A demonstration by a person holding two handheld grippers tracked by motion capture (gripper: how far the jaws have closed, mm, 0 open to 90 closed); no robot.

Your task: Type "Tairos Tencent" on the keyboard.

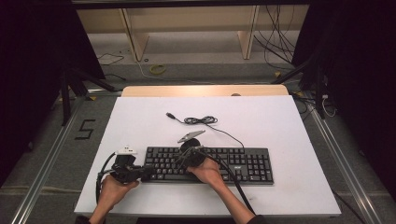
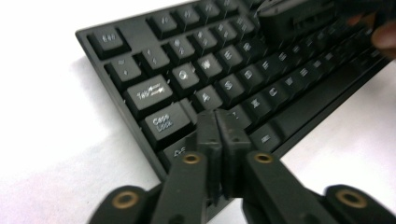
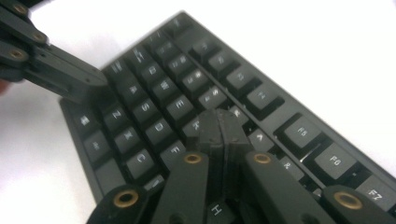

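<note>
Here the black keyboard (image 1: 208,164) lies near the front edge of the white table (image 1: 289,126), its cable (image 1: 205,121) coiled behind it. I'm typing, by the look of it. Left gripper (image 2: 217,123) has its jaws pressed together, empty, tip over the lower-left keys by Caps Lock. Right gripper (image 3: 219,126) is likewise closed on nothing, above the letter rows. Next move, I judge: a short straight press on one key, without catching its neighbours.
</note>
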